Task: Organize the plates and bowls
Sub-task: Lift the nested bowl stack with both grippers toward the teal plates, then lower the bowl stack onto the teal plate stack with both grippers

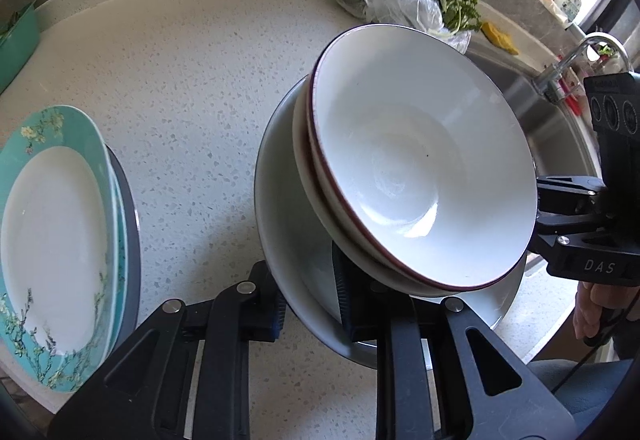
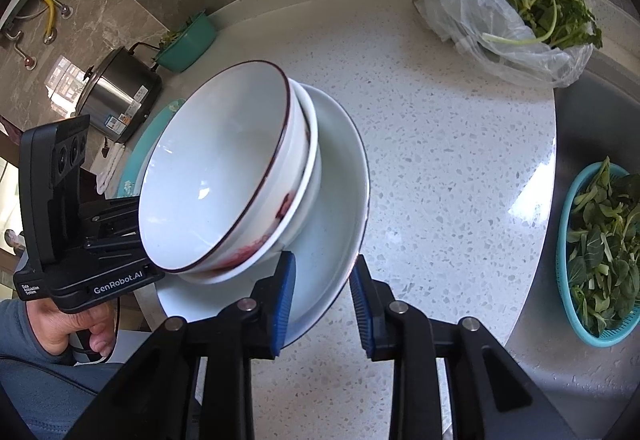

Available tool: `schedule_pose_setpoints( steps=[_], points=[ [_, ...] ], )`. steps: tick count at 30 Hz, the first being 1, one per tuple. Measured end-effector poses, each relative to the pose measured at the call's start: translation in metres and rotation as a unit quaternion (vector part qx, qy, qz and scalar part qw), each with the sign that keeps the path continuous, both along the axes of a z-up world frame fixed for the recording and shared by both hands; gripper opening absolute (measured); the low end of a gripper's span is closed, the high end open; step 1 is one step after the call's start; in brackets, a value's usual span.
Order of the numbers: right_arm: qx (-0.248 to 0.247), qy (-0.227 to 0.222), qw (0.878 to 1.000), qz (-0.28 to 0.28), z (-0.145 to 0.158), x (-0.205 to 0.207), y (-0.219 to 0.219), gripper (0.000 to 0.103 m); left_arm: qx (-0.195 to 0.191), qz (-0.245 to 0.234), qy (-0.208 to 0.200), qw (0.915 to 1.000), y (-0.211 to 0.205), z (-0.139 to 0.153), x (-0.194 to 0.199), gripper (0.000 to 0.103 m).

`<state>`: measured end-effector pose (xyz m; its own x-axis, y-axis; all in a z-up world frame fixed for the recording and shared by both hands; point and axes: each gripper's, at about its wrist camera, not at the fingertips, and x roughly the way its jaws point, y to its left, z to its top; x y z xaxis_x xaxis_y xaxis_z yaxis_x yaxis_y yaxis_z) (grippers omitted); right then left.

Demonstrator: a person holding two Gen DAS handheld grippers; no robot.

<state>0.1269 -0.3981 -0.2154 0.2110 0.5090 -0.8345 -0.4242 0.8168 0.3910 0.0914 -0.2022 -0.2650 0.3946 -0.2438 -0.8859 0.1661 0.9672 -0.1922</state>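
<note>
Glossy glazed ceramic is seen on the bowls (image 1: 424,176) and plate (image 1: 288,240); the speckled stone surface (image 1: 192,80) looks polished, the greens bag (image 2: 480,12) thin crinkled plastic.

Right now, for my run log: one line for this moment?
left gripper: shut on plate | right gripper: shut on plate | bowls: two nested on plate

**Room around my two grips**

Between the teal-rimmed plates (image 1: 56,240) on my left and the white plate (image 1: 280,200) I hold, speckled counter (image 1: 192,100) lies open. Past my load, a bag of greens (image 2: 508,4) blocks the far edge. The sink (image 2: 592,112) and a teal basket (image 2: 600,256) hem my right gripper (image 2: 322,300).
</note>
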Motion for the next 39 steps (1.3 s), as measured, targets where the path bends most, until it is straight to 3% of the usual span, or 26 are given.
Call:
schedule_pose_setpoints(
  steps=[14, 24, 32, 39],
  points=[
    [0.005, -0.034, 0.999, 0.041, 0.048, -0.005, 0.040, 0.030, -0.002, 0.040, -0.028, 0.9988, 0.044, 0.056, -0.032, 0.018],
    [0.016, -0.044, 0.995, 0.092, 0.063, -0.006, 0.134, 0.030, 0.002, 0.100, -0.029, 0.9946, 0.144, 0.074, -0.067, 0.018],
    [0.019, -0.042, 0.993, 0.109, 0.055, -0.002, 0.207, 0.030, 0.012, 0.119, -0.025, 0.9925, 0.220, 0.070, -0.068, 0.017],
    [0.004, -0.027, 0.995, 0.098, 0.033, 0.005, 0.241, 0.030, 0.016, 0.103, -0.006, 0.9946, 0.265, 0.039, -0.048, 0.017]
  ],
)
